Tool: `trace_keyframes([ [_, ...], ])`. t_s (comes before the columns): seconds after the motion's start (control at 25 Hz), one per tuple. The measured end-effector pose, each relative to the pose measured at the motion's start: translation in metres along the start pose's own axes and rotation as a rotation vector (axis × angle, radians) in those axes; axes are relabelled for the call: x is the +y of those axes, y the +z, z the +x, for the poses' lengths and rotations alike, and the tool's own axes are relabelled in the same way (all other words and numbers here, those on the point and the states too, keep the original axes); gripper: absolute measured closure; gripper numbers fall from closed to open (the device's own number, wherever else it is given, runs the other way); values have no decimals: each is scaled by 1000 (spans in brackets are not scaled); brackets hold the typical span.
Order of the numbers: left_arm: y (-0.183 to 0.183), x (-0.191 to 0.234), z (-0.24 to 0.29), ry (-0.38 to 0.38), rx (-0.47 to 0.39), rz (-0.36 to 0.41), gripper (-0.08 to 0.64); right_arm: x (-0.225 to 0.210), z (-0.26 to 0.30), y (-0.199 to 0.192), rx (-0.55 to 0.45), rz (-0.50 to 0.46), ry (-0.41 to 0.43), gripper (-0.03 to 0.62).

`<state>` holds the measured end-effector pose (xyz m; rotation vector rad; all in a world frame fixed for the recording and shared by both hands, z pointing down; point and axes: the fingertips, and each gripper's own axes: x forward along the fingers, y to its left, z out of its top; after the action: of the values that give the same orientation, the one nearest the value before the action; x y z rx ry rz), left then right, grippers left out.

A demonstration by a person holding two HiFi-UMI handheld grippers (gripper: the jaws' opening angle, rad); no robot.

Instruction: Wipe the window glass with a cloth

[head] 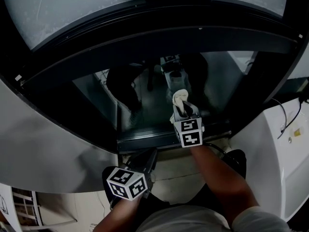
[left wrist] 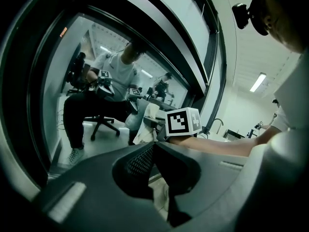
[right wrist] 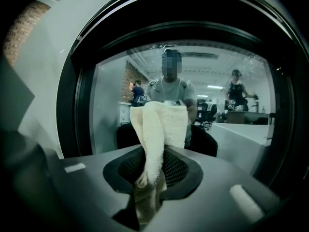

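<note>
The window glass fills the head view's middle inside a dark frame. My right gripper is shut on a cream cloth, whose bunched top lies at or against the lower part of the pane. In the right gripper view the cloth stands up out of the right gripper in front of the glass. My left gripper hangs lower, below the sill and off the glass. Its jaws are shut with nothing in them. From there the cloth shows beside the right gripper's marker cube.
A thick black frame rings the pane, with a sill at its lower edge. A white panel lies left, and a white unit with a cable stands right. People and office chairs show in or through the glass.
</note>
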<state>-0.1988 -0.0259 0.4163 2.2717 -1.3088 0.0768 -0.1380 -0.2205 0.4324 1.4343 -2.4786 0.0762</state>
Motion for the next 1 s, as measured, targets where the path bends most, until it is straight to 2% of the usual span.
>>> trace_keyframes([
  [0.24,9,-27,21,-52,-16,20,543,-3,-6,0,69,26,182,508],
  [0.4,15,-44,33,-80,-26,35,543,-8,-29,14,48,41,284,508],
  [0.76,29,-83,44,-113,-54,83,543,-19,-116,46,-41,10,347,509],
  [0.88,38,-90,39,-127,-69,61,543,-20,-141,51,-61,21,352,508],
  [1.0,50,-98,31,-126,-96,86,543,-16,-163,56,-81,55,371,508],
])
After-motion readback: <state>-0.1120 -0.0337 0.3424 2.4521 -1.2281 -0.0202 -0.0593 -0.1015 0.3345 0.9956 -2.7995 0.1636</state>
